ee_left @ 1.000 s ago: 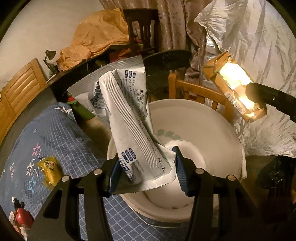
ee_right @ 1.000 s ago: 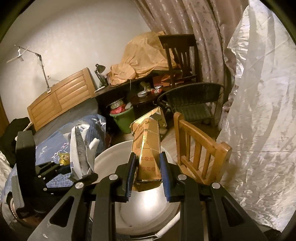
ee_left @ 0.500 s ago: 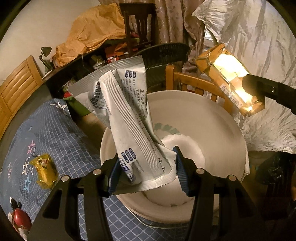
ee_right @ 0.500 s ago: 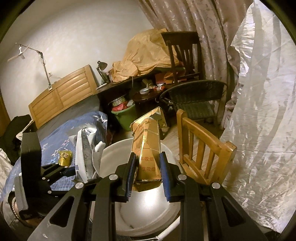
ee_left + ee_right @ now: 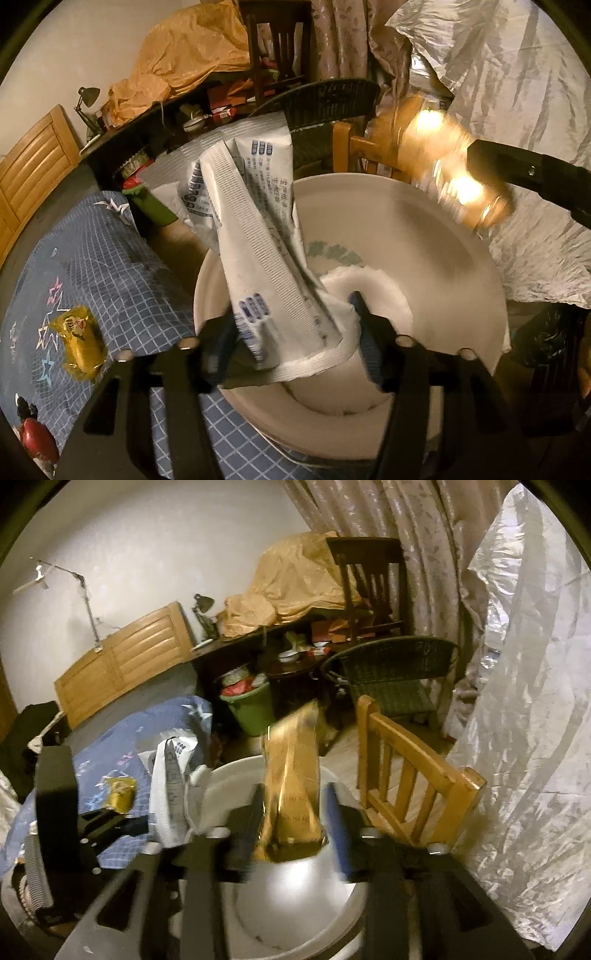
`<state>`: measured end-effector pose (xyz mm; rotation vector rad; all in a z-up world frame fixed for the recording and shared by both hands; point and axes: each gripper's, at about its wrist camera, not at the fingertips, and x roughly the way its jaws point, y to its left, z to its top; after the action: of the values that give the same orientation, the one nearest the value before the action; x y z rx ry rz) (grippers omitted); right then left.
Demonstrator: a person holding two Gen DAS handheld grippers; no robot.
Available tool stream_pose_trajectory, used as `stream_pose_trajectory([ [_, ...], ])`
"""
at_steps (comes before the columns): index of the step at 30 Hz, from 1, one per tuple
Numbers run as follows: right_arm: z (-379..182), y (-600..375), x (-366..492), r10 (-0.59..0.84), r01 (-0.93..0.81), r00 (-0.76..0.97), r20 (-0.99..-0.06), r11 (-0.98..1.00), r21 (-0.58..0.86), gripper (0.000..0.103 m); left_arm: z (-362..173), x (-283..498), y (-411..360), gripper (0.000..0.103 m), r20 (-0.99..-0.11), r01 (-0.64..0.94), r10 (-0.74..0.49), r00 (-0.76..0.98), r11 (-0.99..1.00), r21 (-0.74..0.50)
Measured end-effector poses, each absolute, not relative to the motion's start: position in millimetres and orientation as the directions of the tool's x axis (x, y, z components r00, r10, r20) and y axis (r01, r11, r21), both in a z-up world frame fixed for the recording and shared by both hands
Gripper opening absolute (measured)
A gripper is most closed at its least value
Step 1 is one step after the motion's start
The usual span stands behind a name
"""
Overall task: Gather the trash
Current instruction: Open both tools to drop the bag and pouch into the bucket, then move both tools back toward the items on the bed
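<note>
Dim bedroom clutter surrounds us: a blue checked bedspread [image 5: 110, 266] on our left, a light wooden chair [image 5: 410, 779] and a dark wicker chair [image 5: 399, 679] ahead, silvery plastic sheeting [image 5: 524, 738] to the right, and a green bin [image 5: 251, 709] on the floor by a loaded desk. Below both of our tools sits a large white bucket [image 5: 424, 221], its mouth open toward us.

Our left gripper [image 5: 291, 332] has its fingers spread fairly wide around the bottom edge of a white wrapper [image 5: 255, 240], a crumpled printed pouch that stands up and leans left over the bucket's near rim. We cannot tell how firmly the pads bear on it. Our right gripper [image 5: 295, 812] is also parted, with a gold carton [image 5: 293, 775] standing between its fingers above the bucket; there is a visible gap on the right side, and motion blur hides whether the left pad touches. From the left camera the carton [image 5: 443, 162] appears as a bright blurred shape over the bucket's far rim.

A small gold packet [image 5: 79, 341] lies on the bedspread, well apart from the bucket.
</note>
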<state>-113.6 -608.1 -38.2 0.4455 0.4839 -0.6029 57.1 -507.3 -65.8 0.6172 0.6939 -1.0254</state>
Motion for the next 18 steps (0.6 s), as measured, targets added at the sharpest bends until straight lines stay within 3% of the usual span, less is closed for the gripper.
stream_pose_trajectory([
  [1,-38.3,-608.0,-113.2,-0.426,0.625,0.725,-0.542,0.738,0.255,0.055,-65.6,58.1,-506.5,0.078,-0.759,0.909,-0.547,0.352,0.395,0.137],
  [2,-39.7,-607.6,-113.1,-0.427,0.624,0.724,-0.542,0.739,0.253,0.055,-64.8,58.7,-505.2,0.079,-0.753,0.908,-0.554,0.355,0.397,0.136],
  [18,-33.3,-589.8,-118.6,-0.463,0.637,0.732,-0.5,0.727,0.258,0.055,-56.6,62.3,-479.8,0.081,-0.723,0.865,-0.535,0.437,0.47,0.175],
])
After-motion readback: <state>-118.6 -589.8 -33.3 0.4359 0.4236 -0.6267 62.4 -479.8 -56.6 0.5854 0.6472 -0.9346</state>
